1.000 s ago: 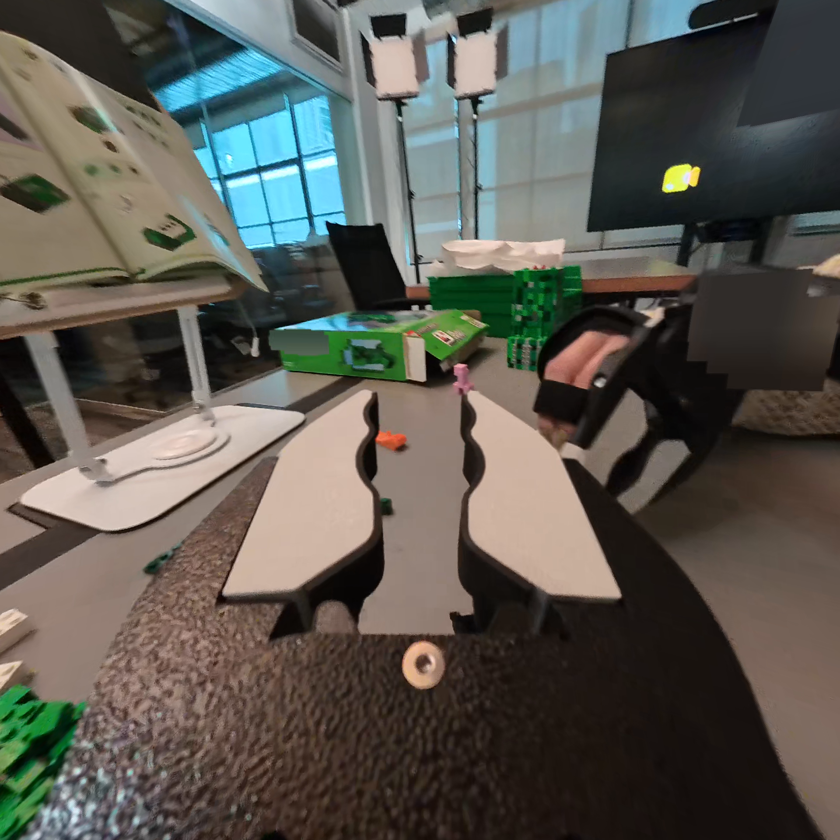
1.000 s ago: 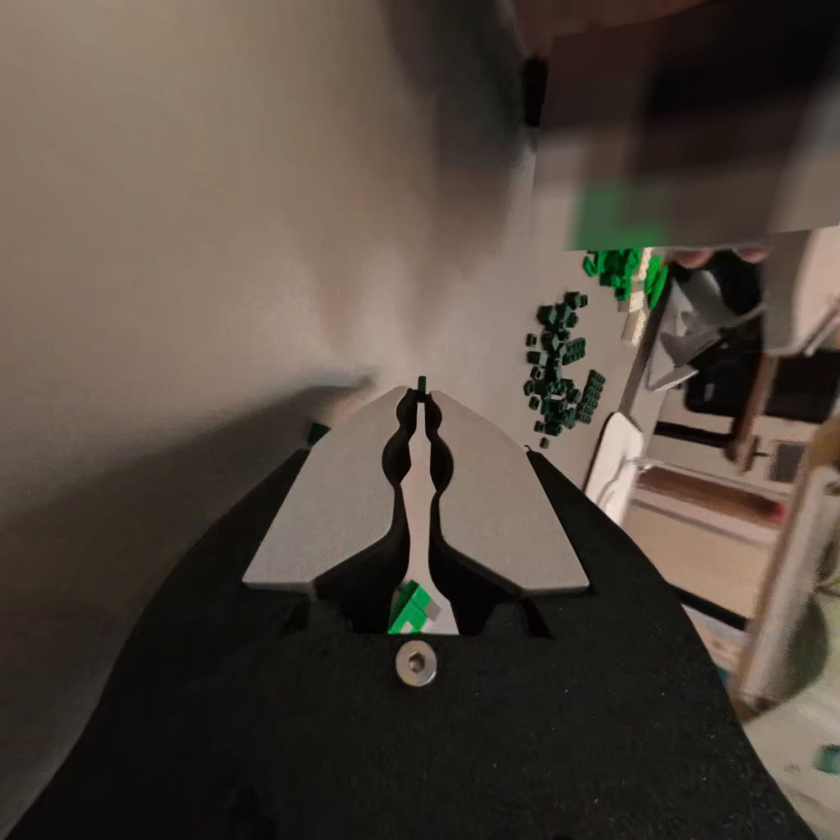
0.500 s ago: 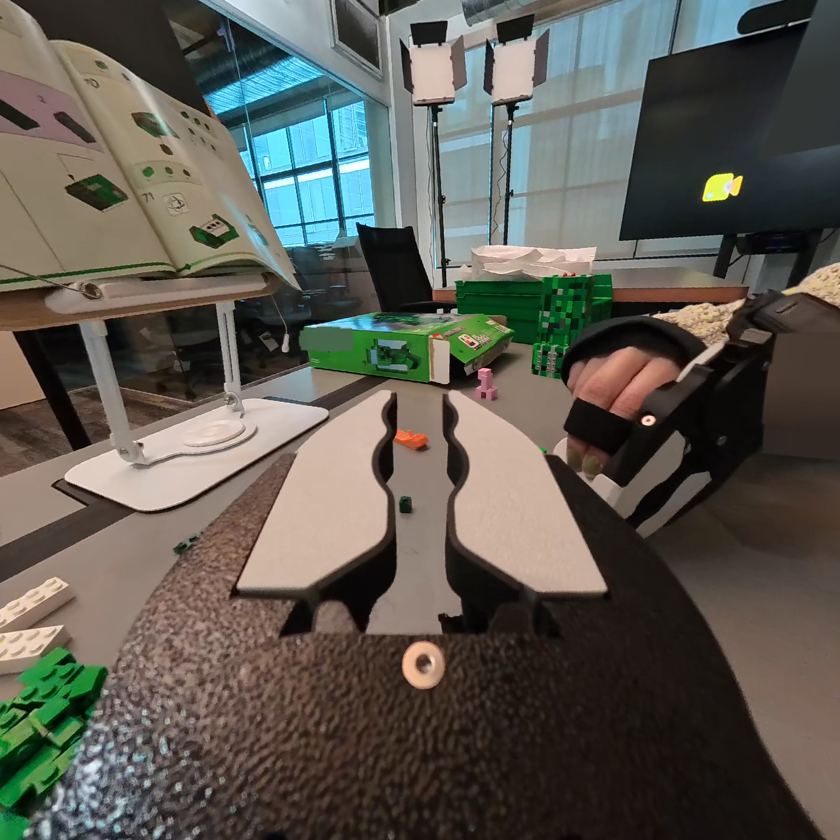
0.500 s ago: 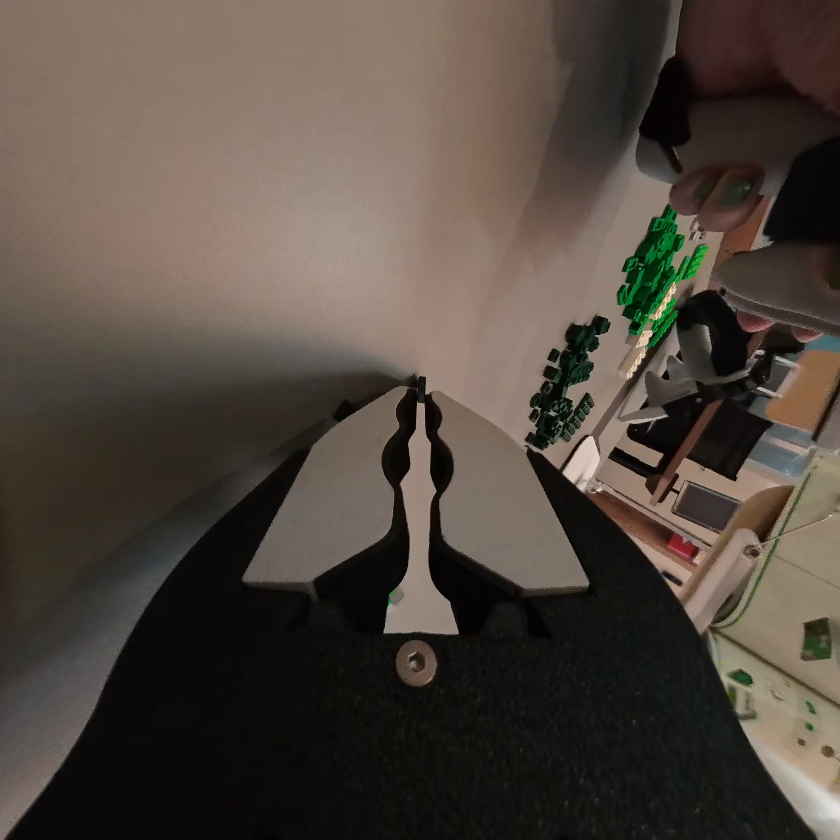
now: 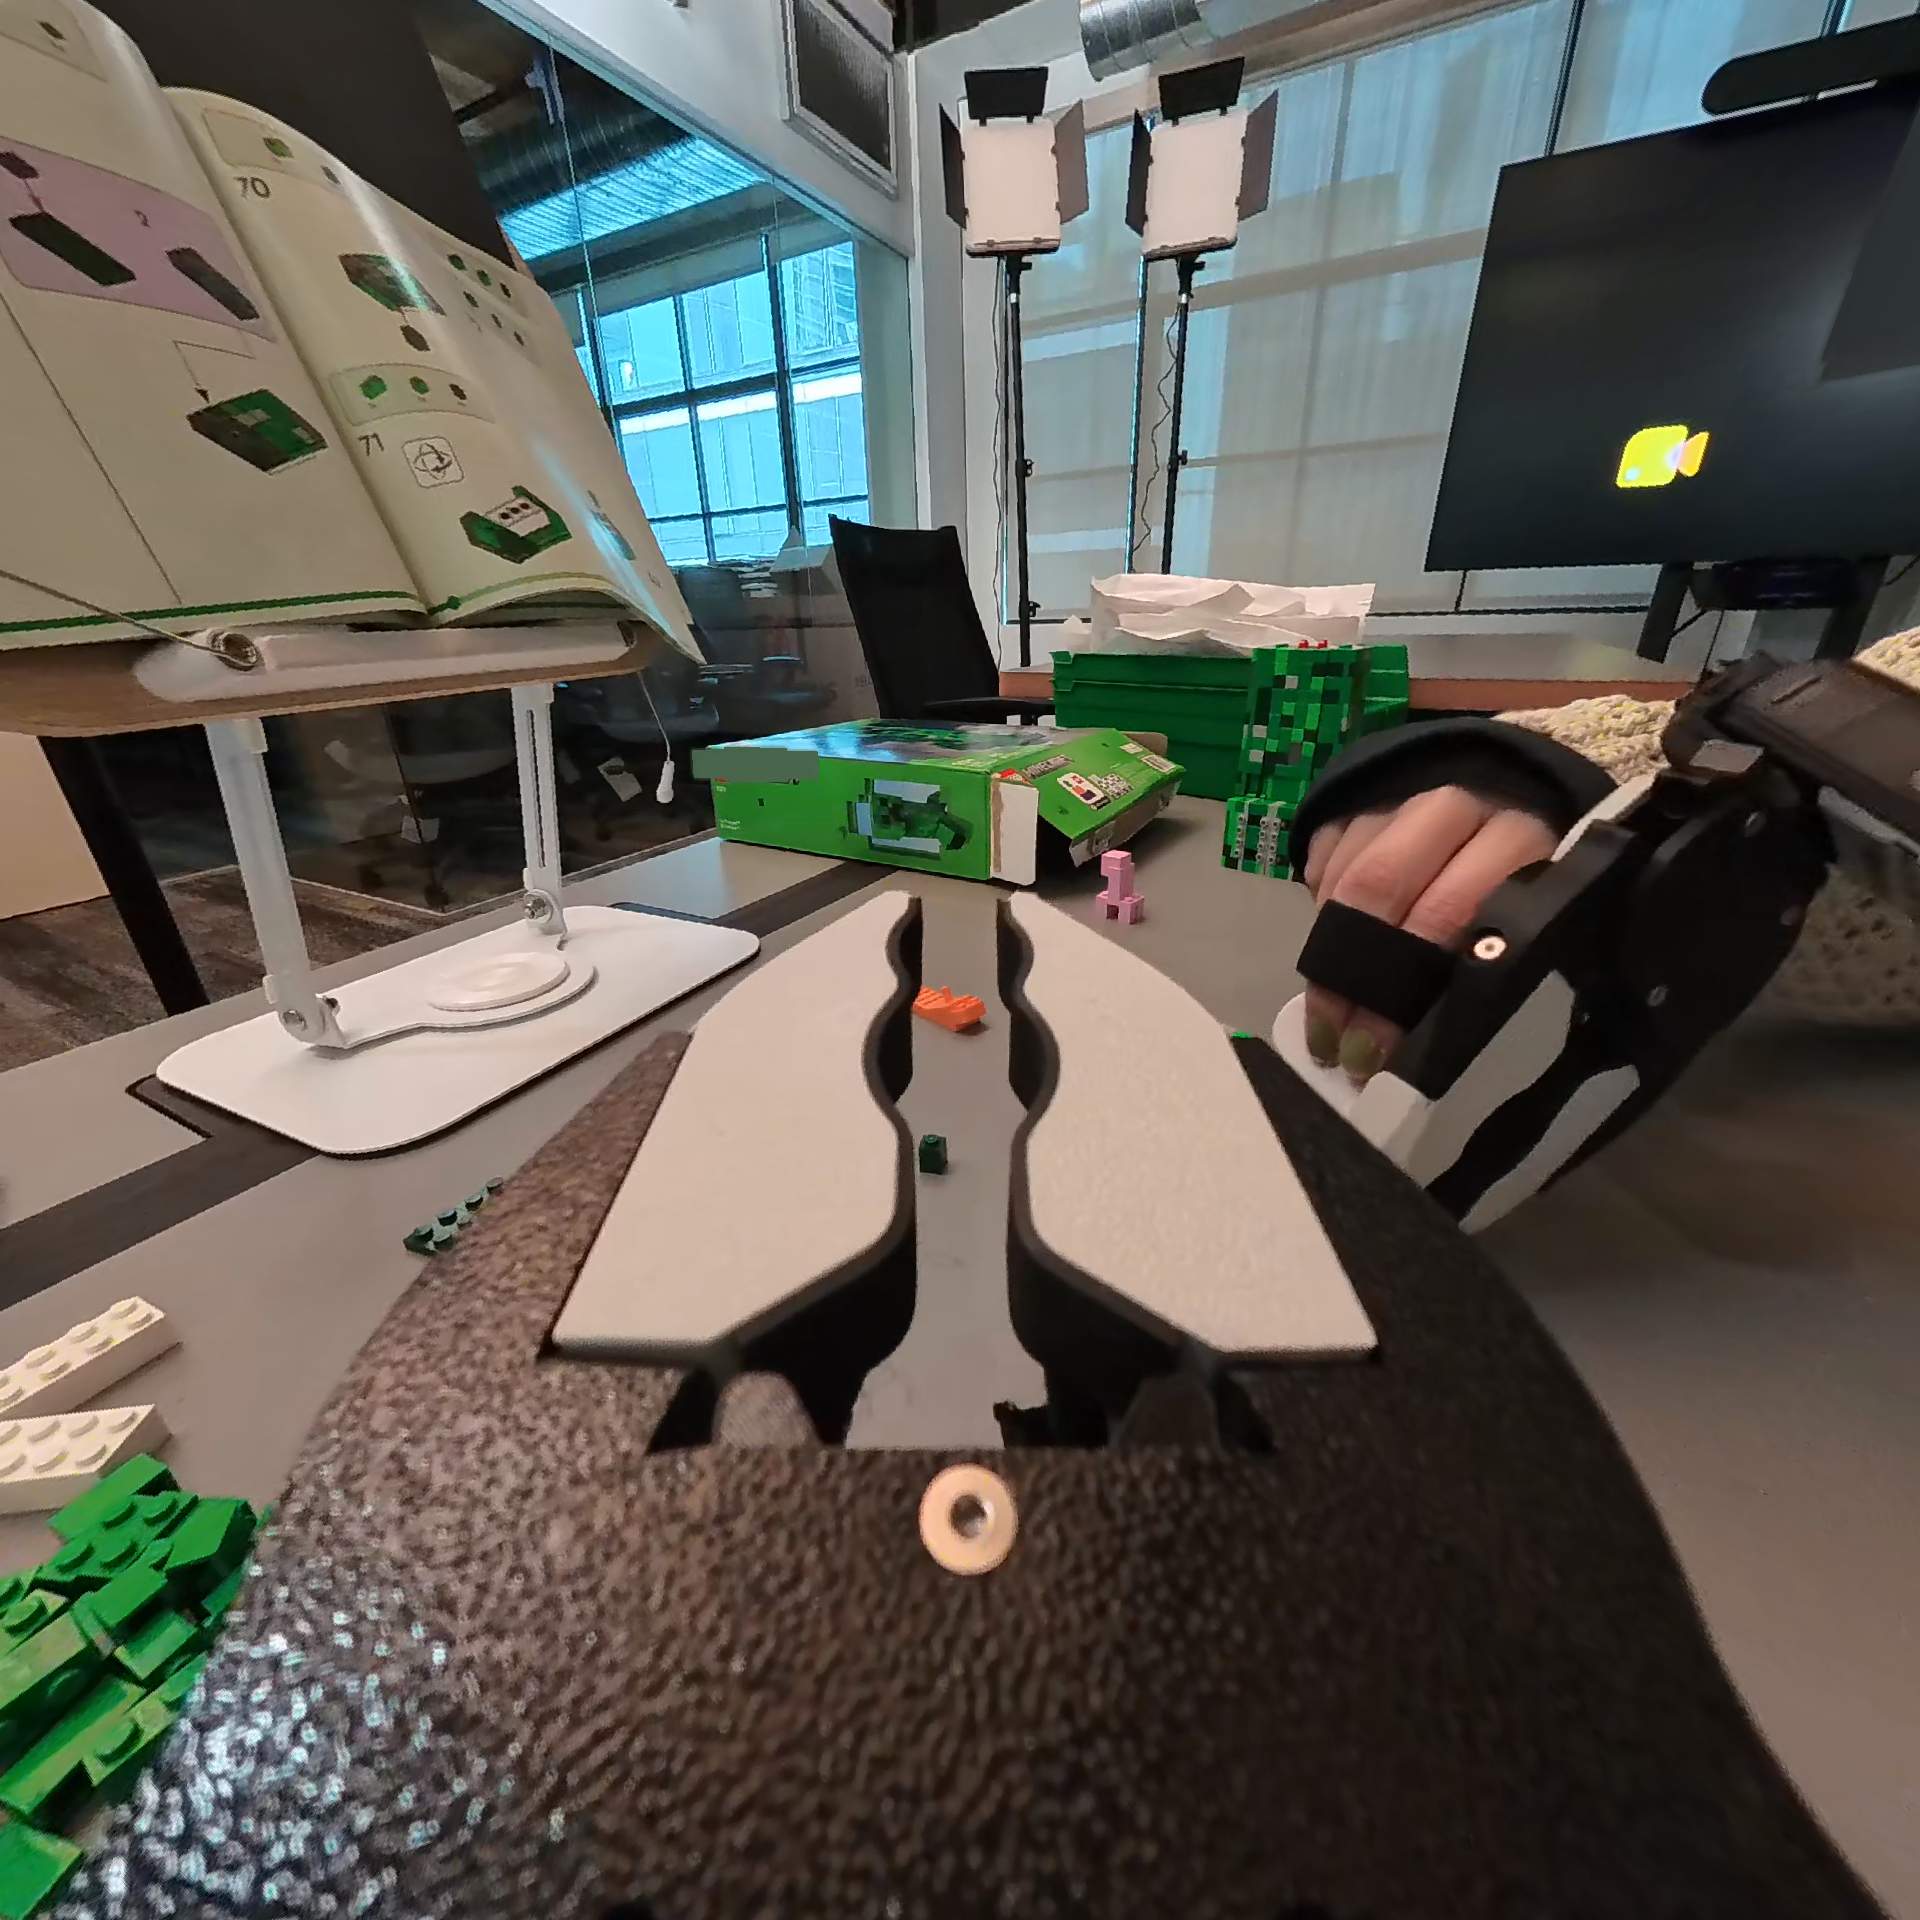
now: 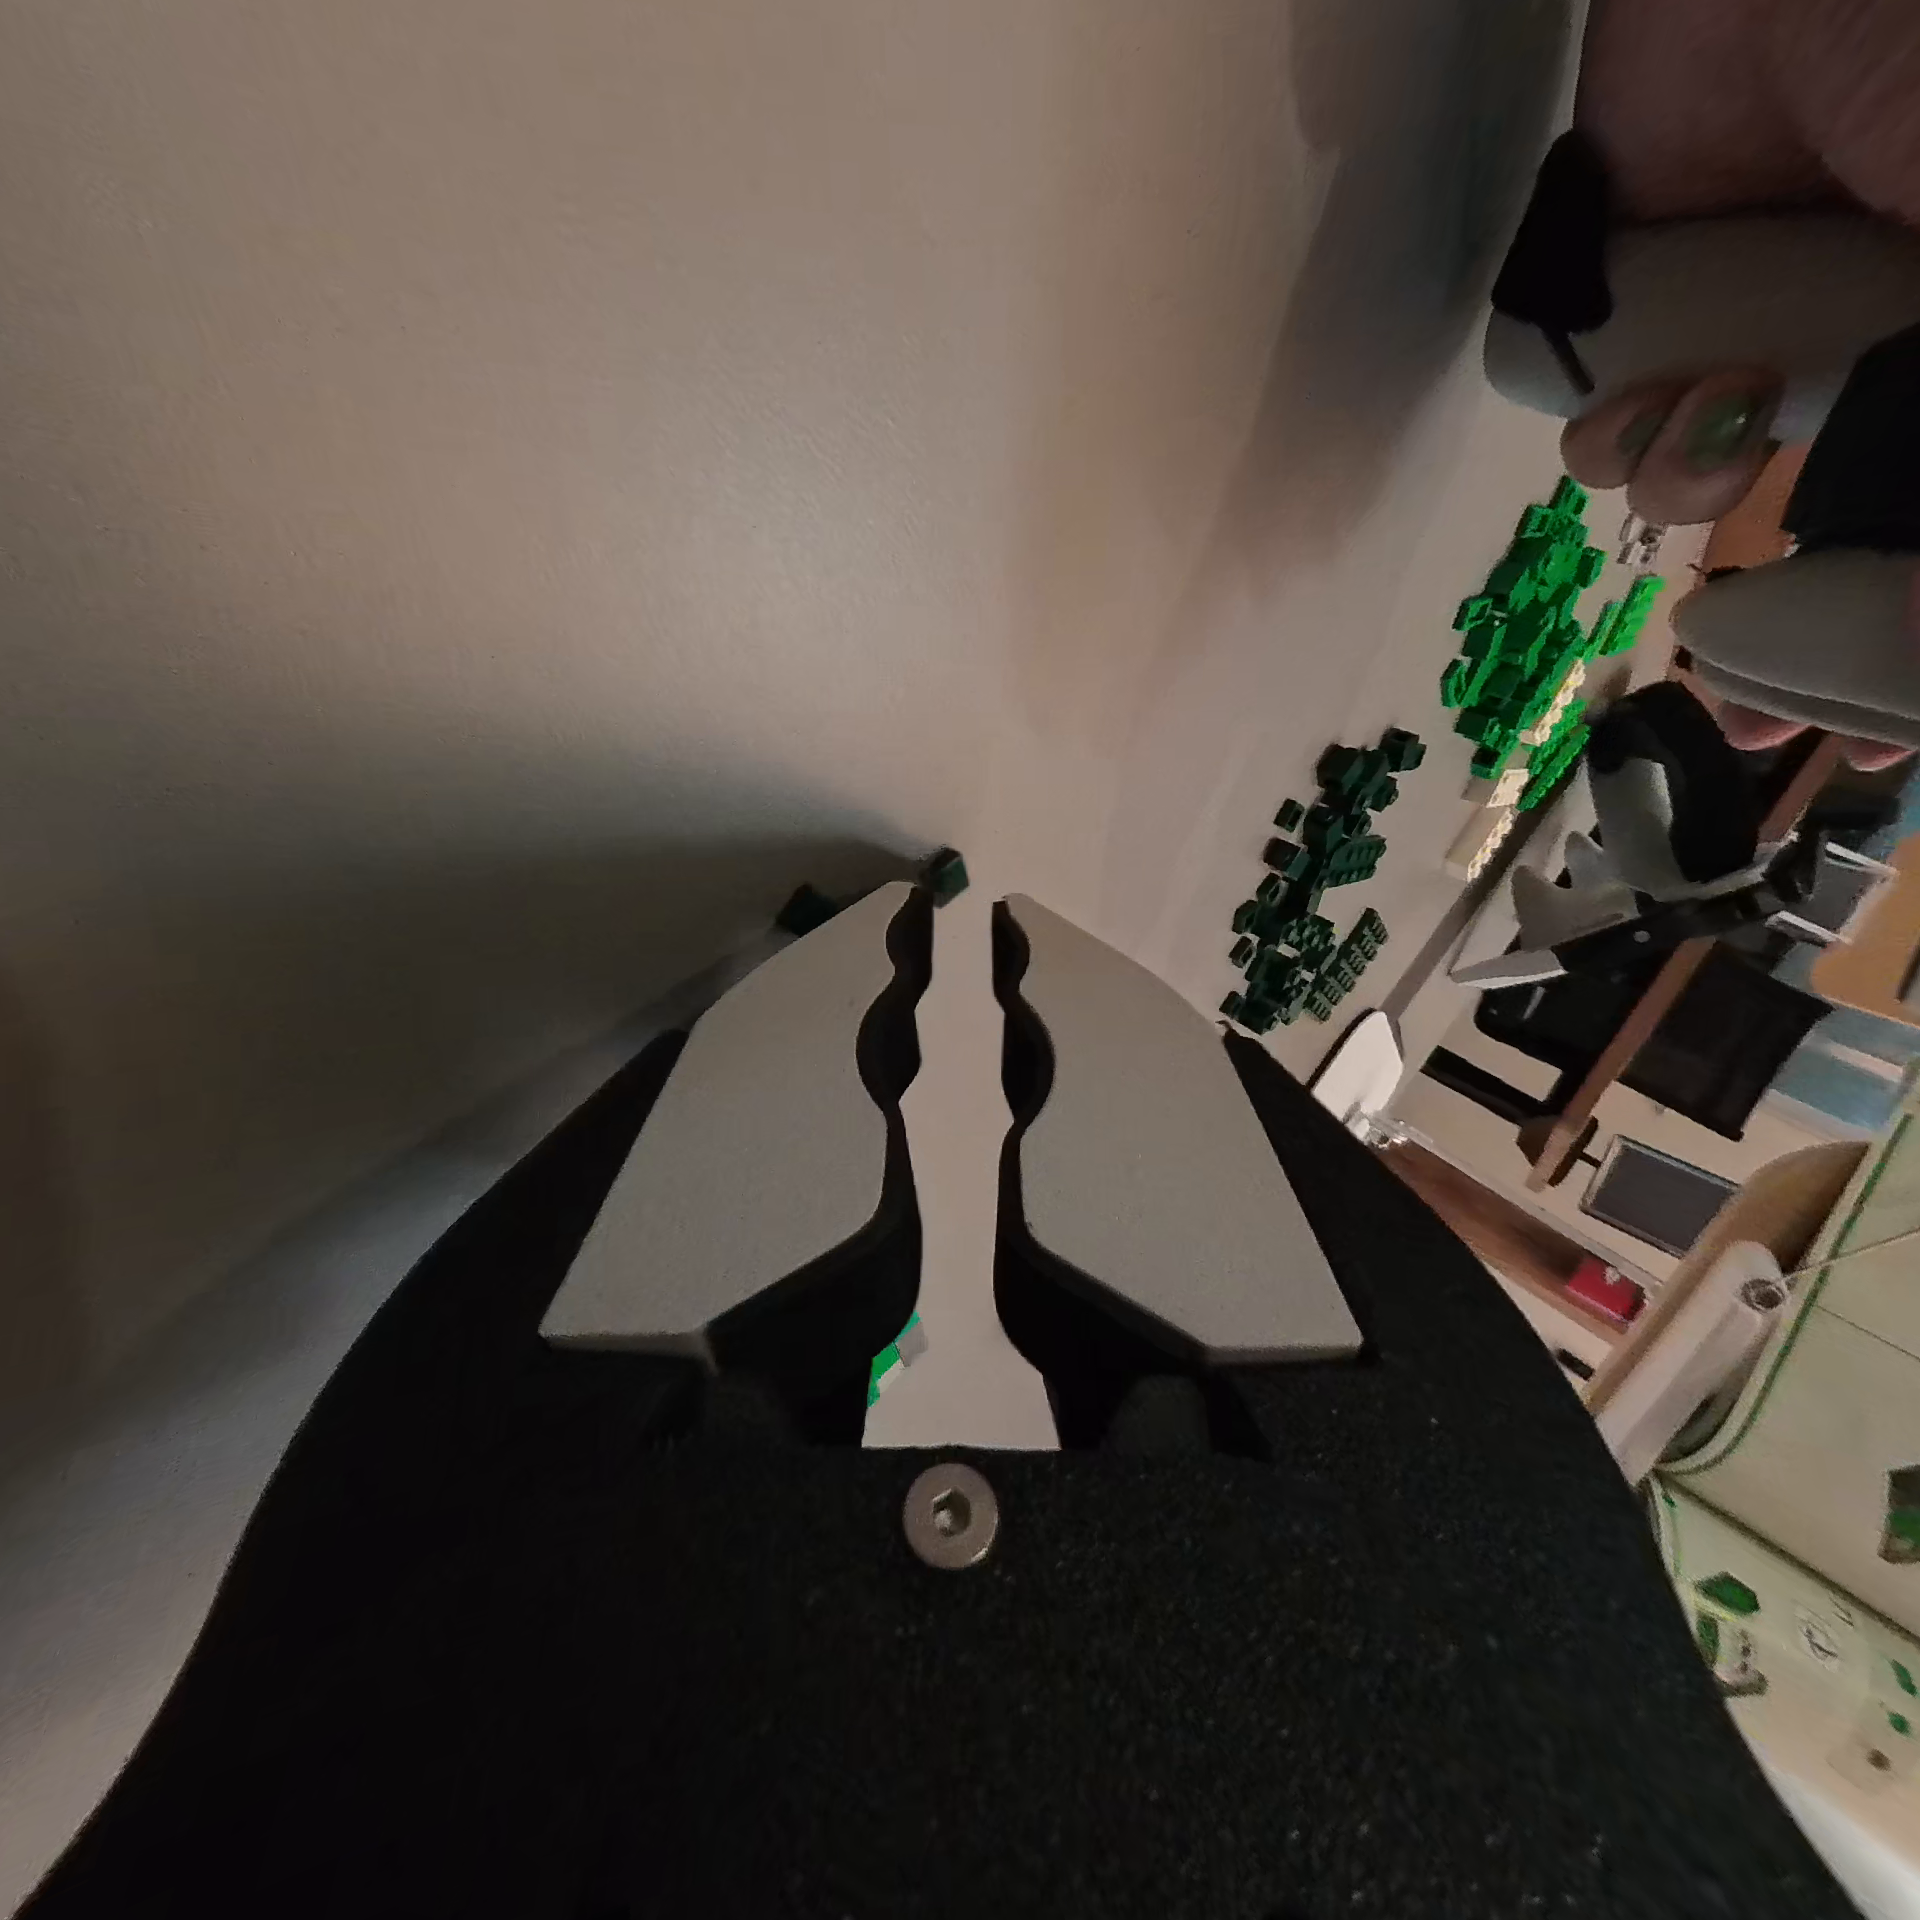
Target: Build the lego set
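Note:
My right gripper (image 6: pixel 958 904) is open by a narrow gap, close over the grey table (image 6: pixel 623 468). A tiny dark green brick (image 6: pixel 943 873) sits at its left fingertip, outside the jaws. A second dark piece (image 6: pixel 805 909) lies just left of it. My left gripper (image 5: pixel 958 914) is open and empty, low over the table. Through its gap I see a small dark green brick (image 5: pixel 932 1153) and an orange piece (image 5: pixel 948 1008). The right gripper (image 5: pixel 1558 997), held by a hand, shows to its right, with its tips hidden.
An instruction book (image 5: pixel 260 364) on a white stand (image 5: pixel 457 1029) is at the left. Bright green bricks (image 5: pixel 94 1621) and white bricks (image 5: pixel 73 1361) lie near left. A green box (image 5: pixel 935 800), a pink figure (image 5: pixel 1120 888) and a green build (image 5: pixel 1299 748) stand behind. Dark green bricks (image 6: pixel 1320 904) are piled. Tip to tip, the grippers are about 15 cm apart.
My right gripper was shut on the tiny dark green brick and has opened; the brick now sits at its left fingertip. My left gripper's gap has narrowed, and it has steadied.

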